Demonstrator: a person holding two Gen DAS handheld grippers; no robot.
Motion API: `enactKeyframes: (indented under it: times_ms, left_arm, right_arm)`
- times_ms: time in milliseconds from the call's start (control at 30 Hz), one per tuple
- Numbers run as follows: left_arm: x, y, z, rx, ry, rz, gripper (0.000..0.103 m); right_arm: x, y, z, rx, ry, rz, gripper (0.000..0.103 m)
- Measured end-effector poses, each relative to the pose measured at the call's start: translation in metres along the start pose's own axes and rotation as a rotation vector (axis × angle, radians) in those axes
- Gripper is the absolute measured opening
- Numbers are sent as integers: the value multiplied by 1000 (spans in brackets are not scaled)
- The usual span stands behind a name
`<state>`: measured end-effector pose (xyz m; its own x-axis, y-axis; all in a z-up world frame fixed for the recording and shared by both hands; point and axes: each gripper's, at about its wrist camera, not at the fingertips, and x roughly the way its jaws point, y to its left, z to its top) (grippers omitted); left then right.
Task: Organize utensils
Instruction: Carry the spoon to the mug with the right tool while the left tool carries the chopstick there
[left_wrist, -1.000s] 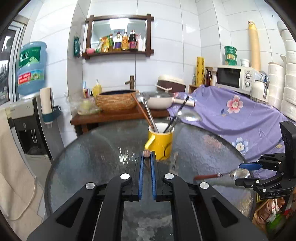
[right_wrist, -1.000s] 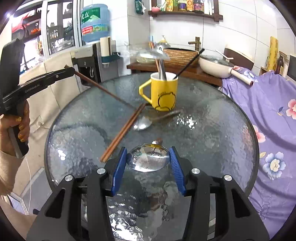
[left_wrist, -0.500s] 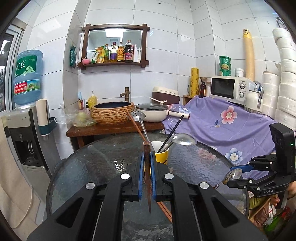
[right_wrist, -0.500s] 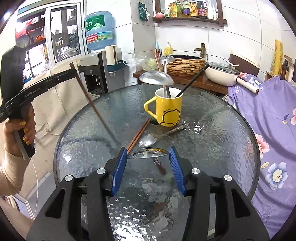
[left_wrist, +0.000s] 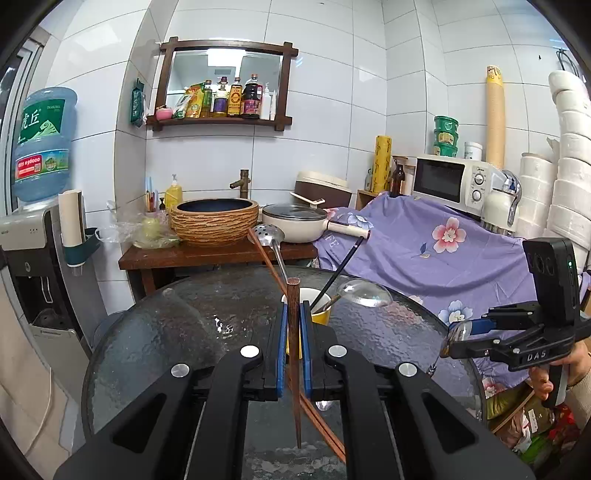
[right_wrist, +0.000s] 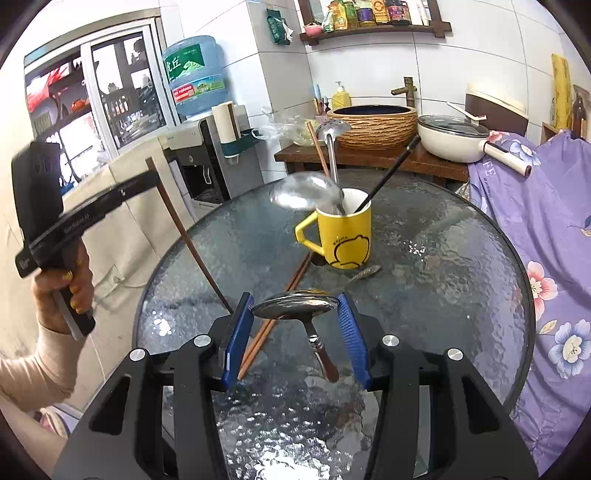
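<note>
With my left fingers (left_wrist: 294, 334) clamped on a chopstick (left_wrist: 294, 354) and my right fingers (right_wrist: 295, 314) gripping a spoon (right_wrist: 295, 304) above the desk (right_wrist: 461, 258), both need tipping into the yellow mug (right_wrist: 343, 236) next.

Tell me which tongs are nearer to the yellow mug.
Right, it seems. The right tongs hold a spoon over the table, with the yellow mug straight ahead. The left tongs are farther out, near the table's rim.
</note>
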<state>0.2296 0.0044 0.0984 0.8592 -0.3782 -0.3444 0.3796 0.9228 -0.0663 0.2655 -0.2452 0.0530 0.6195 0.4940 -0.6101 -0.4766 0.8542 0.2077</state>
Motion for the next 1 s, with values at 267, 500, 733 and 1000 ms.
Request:
enactKeyframes:
  times_ms: [267, 500, 733, 1000]
  left_arm:
    - [11, 4, 17, 8, 2, -19, 6]
    - [28, 15, 52, -31, -25, -32, 7]
    - [47, 13, 95, -26, -90, -14, 7]
    - [76, 17, 128, -85, -161, -16, 6]
  right_arm:
    - [6, -13, 28, 31, 22, -5, 48]
    - [3, -26, 70, 39, -12, -47, 48]
    - [5, -28, 122, 60, -61, -26, 48]
    - [17, -18, 175, 15, -185, -48, 48]
